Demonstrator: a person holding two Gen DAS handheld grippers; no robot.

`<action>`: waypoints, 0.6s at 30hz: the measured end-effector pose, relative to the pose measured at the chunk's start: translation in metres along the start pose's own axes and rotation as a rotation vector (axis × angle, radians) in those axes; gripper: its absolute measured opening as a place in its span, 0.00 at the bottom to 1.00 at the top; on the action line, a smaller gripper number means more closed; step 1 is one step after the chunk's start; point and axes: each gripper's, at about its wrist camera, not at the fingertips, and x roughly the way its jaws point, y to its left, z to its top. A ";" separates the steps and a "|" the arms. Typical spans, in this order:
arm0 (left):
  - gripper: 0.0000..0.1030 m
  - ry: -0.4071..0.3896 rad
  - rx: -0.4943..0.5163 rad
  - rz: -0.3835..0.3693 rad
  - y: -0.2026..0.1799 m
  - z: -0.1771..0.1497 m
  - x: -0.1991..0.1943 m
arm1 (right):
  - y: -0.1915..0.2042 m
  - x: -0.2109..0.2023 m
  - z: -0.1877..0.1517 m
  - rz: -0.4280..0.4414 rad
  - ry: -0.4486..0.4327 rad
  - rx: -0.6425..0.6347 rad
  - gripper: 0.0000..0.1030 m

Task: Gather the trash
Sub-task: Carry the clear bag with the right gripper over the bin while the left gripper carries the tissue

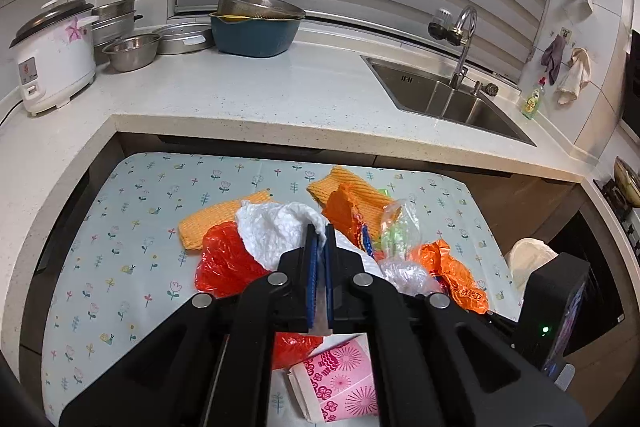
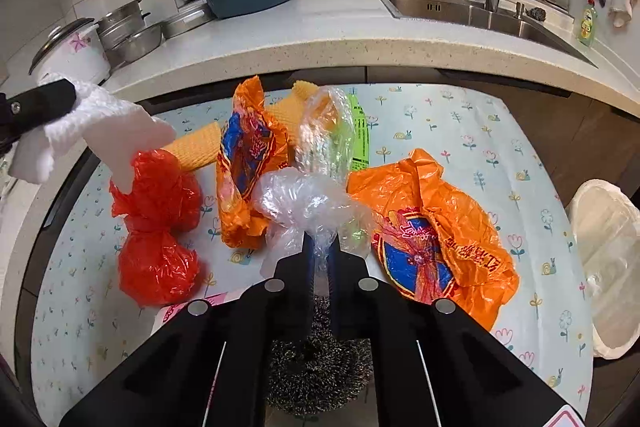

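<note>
Left tongs (image 1: 320, 231): closed on a crumpled white paper towel (image 1: 276, 231), which is lifted clear of the bench; from the right wrist view the towel (image 2: 100, 123) hangs in the air at the far left, above the red bag.

Right tongs (image 2: 320, 247): closed on the neck of a clear plastic bag (image 2: 308, 203), its bunched body just ahead of the fingertips.

The remaining trash lies on the bench (image 2: 500, 131), which is covered with a pale flower-print cloth. A knotted red plastic bag (image 2: 158, 227) sits to the left. An orange printed bag (image 2: 248, 163) stands crumpled beside it, and a second orange printed bag (image 2: 440, 235) lies spread flat on the right. Two yellow ribbed cloths (image 1: 216, 223) lie behind the pile. A second clear bag with a green wrapper (image 2: 360, 135) inside stands behind the held one. A pink patterned carton (image 1: 340, 379) lies at the near edge below the left tongs. A steel scouring pad (image 2: 320, 367) sits beneath the right tongs.

A white-lined bin (image 2: 608, 259) stands off the bench's right side. Behind runs a speckled counter with a sink (image 1: 448, 95) and a rice cooker (image 1: 52, 55).
</note>
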 end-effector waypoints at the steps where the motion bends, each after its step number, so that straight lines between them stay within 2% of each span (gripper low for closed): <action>1: 0.03 -0.002 0.005 -0.002 -0.004 0.000 -0.002 | -0.003 -0.009 0.002 0.004 -0.018 0.004 0.05; 10: 0.03 -0.031 0.065 -0.058 -0.063 0.002 -0.028 | -0.050 -0.084 0.018 -0.022 -0.152 0.063 0.05; 18: 0.03 -0.027 0.145 -0.116 -0.133 -0.008 -0.036 | -0.112 -0.123 0.003 -0.091 -0.181 0.129 0.05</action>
